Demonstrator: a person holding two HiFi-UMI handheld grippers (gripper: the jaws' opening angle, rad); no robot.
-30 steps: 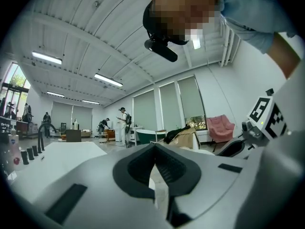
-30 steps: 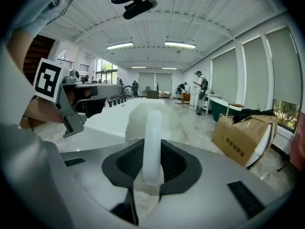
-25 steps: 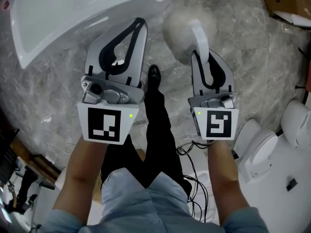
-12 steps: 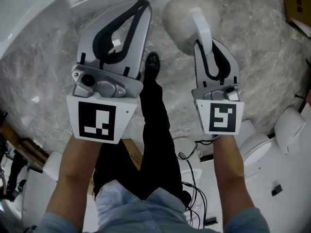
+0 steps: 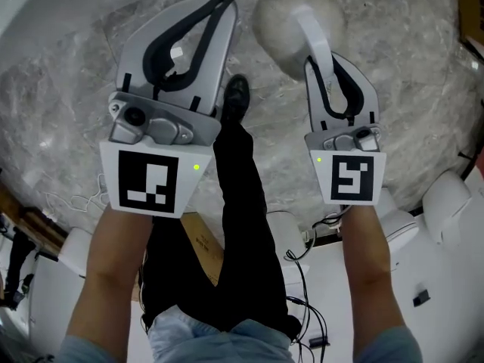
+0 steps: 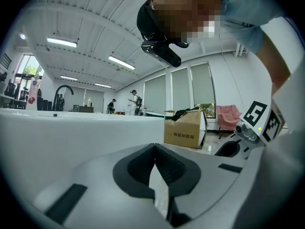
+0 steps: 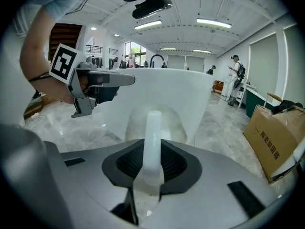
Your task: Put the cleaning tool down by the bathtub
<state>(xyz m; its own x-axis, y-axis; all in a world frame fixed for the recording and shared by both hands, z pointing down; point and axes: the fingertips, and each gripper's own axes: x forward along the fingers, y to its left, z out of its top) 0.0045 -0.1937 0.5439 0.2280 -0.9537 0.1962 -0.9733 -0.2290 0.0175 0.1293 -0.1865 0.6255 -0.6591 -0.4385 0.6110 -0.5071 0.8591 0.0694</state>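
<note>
Bathtub (image 5: 38, 2) has slid up the head view.
Right gripper (image 5: 324, 56) clasps the cleaning tool (image 5: 287, 17); left gripper (image 5: 221, 1) clenched, empty.

The tool (image 5: 293, 23) is showing as a pale, rounded, fuzzy head with a white, slightly curved handle rising from it. The handle (image 7: 153, 137) is sitting pinched between the jaws of the right gripper (image 7: 152, 152), with the head pointing away, low over the floor; whether it is touching the floor is not showing. The white, smooth-walled tub (image 7: 183, 97) is standing just behind the head, its rim (image 5: 45, 2) curving past at the upper left.
</note>
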